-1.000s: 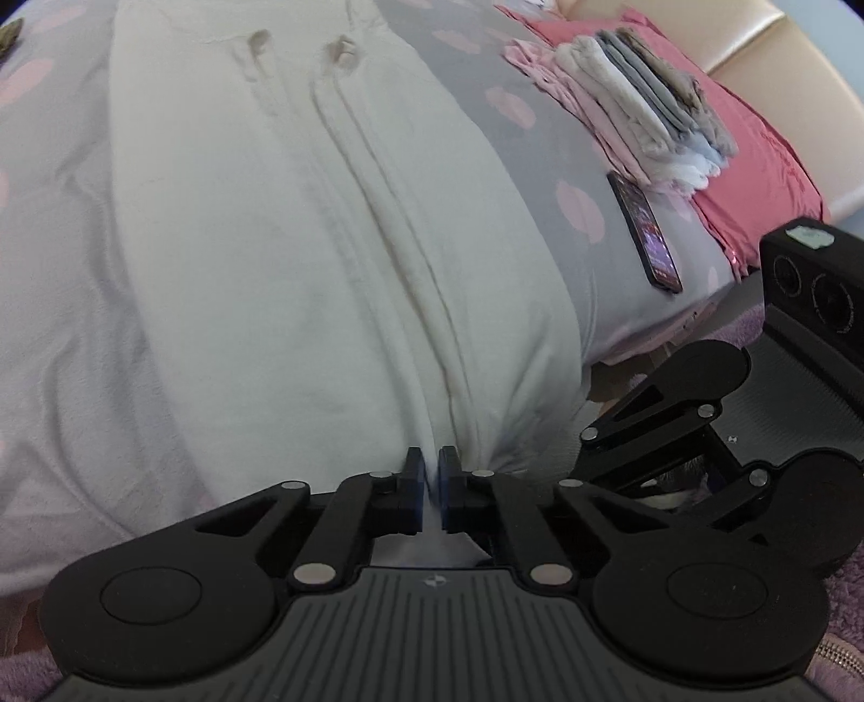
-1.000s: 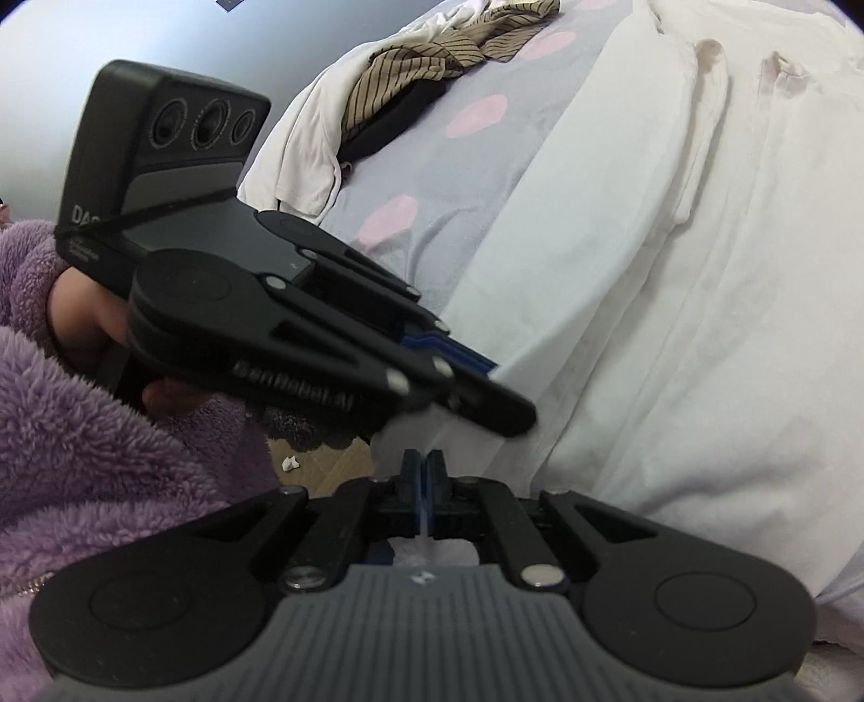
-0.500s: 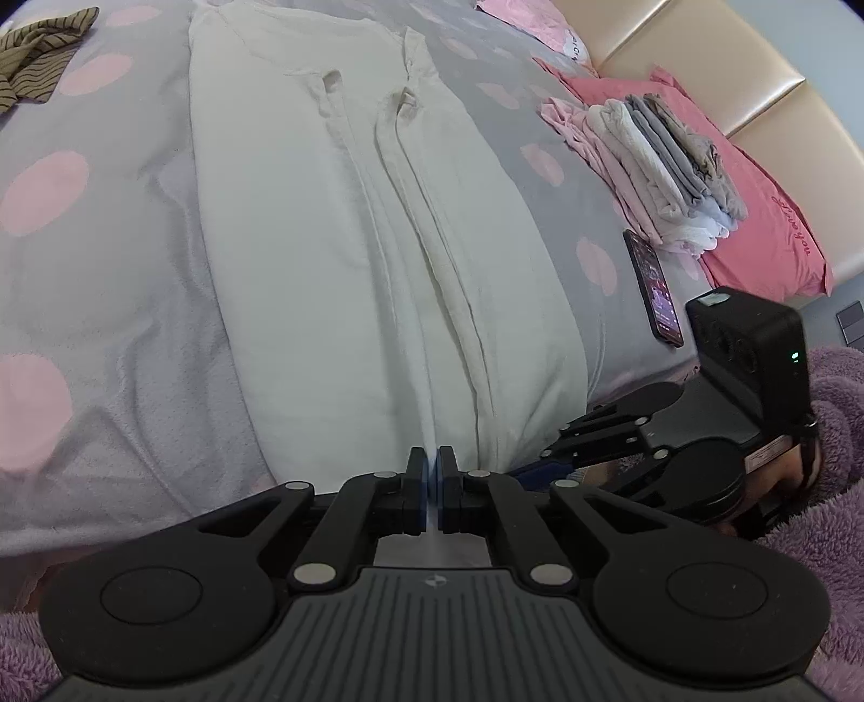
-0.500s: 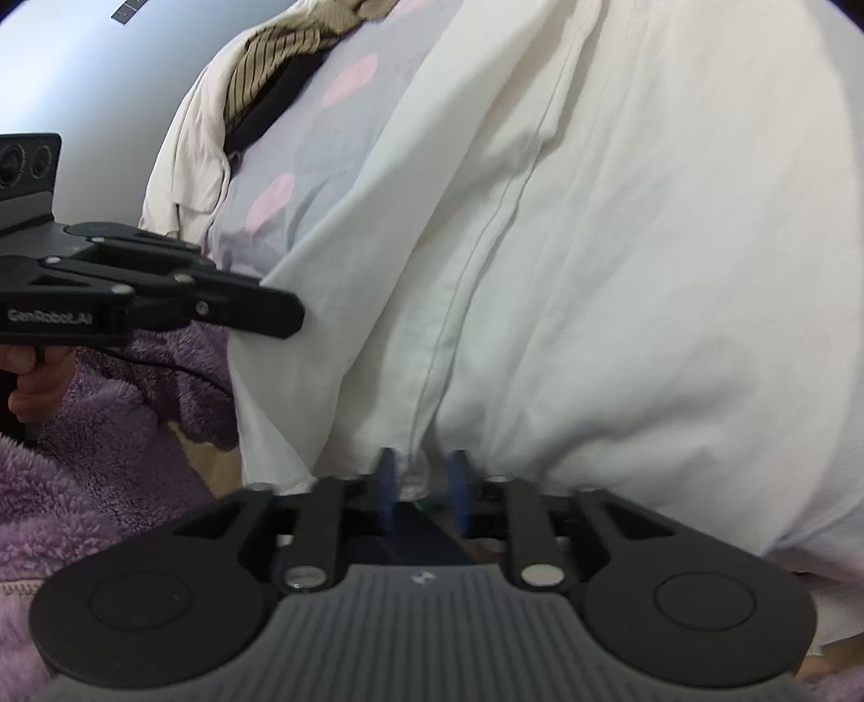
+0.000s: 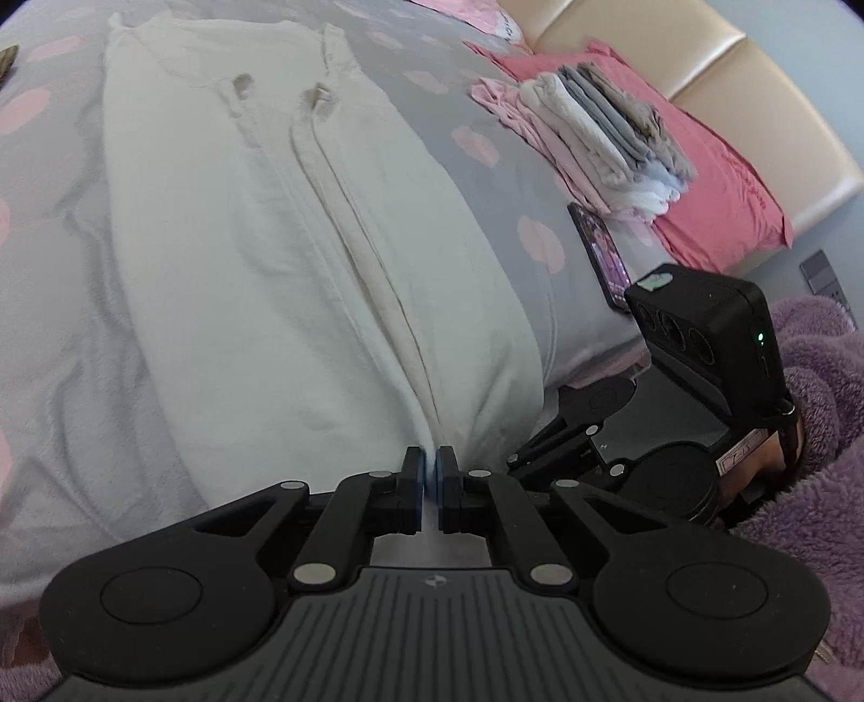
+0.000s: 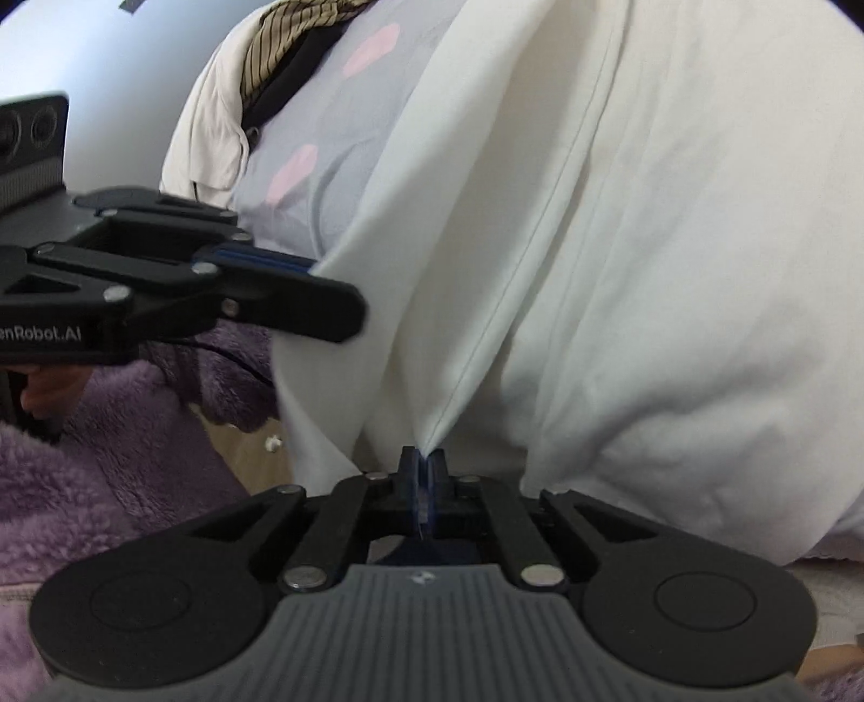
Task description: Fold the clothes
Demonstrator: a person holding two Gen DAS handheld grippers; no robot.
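We're pinching the near hem of the white garment w/ both grippers. The left gripper is pressing its fingers nearly together on a fold of the cloth at the centre seam, a thin strip of fabric showing between the pads. In the right wrist view the right gripper is closing its fingers to almost nothing on a peak of the same garment, a creased edge running up from the pinch.

The garment is lying spread lengthwise on the bed, which is wearing a grey cover w/ pink dots; its near end is draping over the bed's edge toward us, its far end reaching up the bed. Two small tabs are showing near its far end.

We're seeing the right gripper low and to the right in the left wrist view, just beside the garment's right corner, held by a hand in a purple fleece sleeve. The left gripper is crossing the left side of the right wrist view, fingers against the garment's left edge.

To the right, a stack of folded clothes is sitting on a pink pillow, a phone lying near it. A striped brown garment is bunching at the bed's far left, over a cream cloth.
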